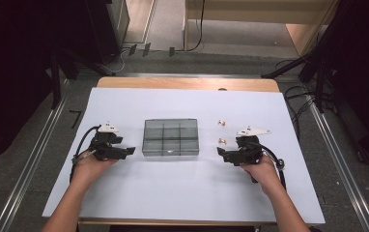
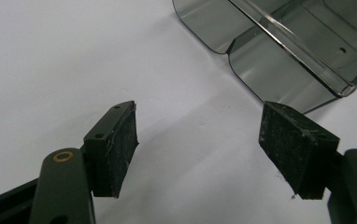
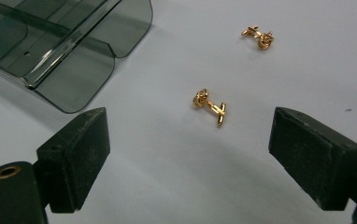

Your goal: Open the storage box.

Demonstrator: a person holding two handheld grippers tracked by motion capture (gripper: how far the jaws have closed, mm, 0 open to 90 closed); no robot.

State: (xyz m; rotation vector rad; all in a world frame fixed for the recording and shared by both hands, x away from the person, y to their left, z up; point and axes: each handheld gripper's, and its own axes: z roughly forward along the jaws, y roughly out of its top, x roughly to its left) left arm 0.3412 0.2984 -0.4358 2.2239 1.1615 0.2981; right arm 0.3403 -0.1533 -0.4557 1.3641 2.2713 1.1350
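White table sheet (image 1: 182,193) holds smoky plastic divided box (image 1: 171,137). Both grippers, left (image 2: 200,140) and right (image 3: 190,158), spread, empty. Approach step; next, probably pinch nearer gold cufflink (image 3: 209,106).

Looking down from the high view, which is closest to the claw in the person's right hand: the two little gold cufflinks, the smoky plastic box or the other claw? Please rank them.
From the right claw:
1. Near cufflink, just beyond its tips.
2. Far cufflink, farther up the table.
3. Grey compartment box, at the centre; close to the far cufflink, so that order is uncertain.
4. Left claw, across the box.
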